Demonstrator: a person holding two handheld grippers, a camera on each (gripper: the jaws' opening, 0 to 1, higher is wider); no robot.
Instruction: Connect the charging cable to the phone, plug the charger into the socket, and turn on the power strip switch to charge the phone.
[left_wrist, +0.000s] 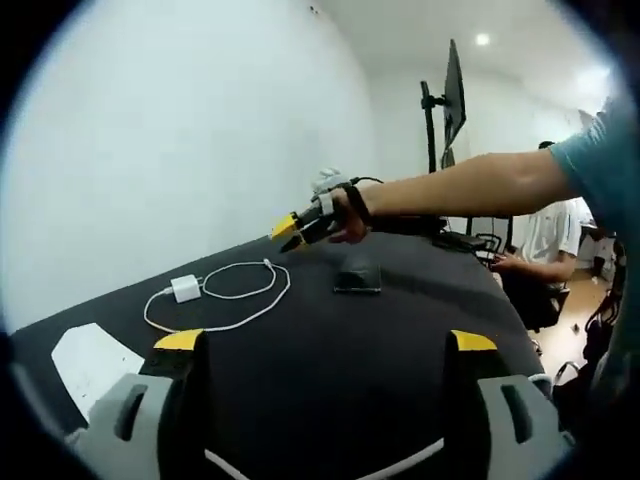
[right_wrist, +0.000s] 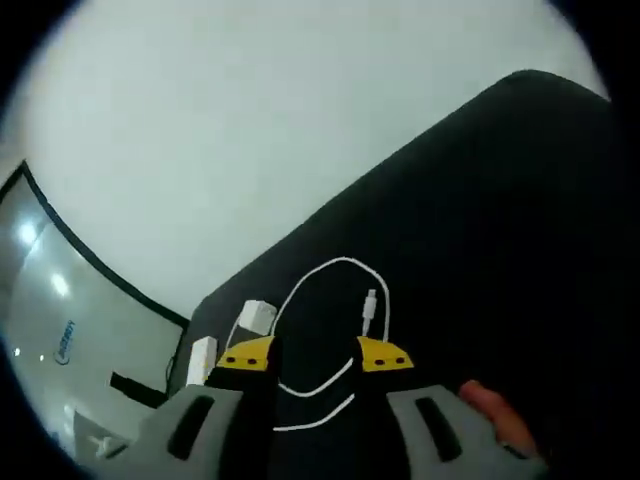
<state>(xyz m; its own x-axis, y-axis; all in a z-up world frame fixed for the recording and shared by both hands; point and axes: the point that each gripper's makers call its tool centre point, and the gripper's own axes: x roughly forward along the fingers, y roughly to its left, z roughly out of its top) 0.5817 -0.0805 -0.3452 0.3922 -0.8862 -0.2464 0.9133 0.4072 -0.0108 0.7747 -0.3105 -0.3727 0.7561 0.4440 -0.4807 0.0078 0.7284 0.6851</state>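
A white charger (left_wrist: 186, 288) lies on the black table (left_wrist: 330, 330) with its white cable (left_wrist: 245, 296) looped beside it. The dark phone (left_wrist: 357, 276) lies flat further back. My left gripper (left_wrist: 325, 341) stands wide open near the table's front, holding nothing. A person's hand holds my right gripper (left_wrist: 291, 228) above the table, just past the cable's far end. In the right gripper view, my right gripper (right_wrist: 316, 356) is open above the cable (right_wrist: 320, 272). The cable's plug end (right_wrist: 371, 300) lies just ahead, and the charger (right_wrist: 257, 316) sits to the left.
A white power strip (left_wrist: 88, 362) lies at the table's near left edge and appears again (right_wrist: 200, 358) beside the charger. A monitor on a stand (left_wrist: 452, 95) rises behind the table. A person in white (left_wrist: 548, 235) sits at the back right. A white wall runs along the table's far side.
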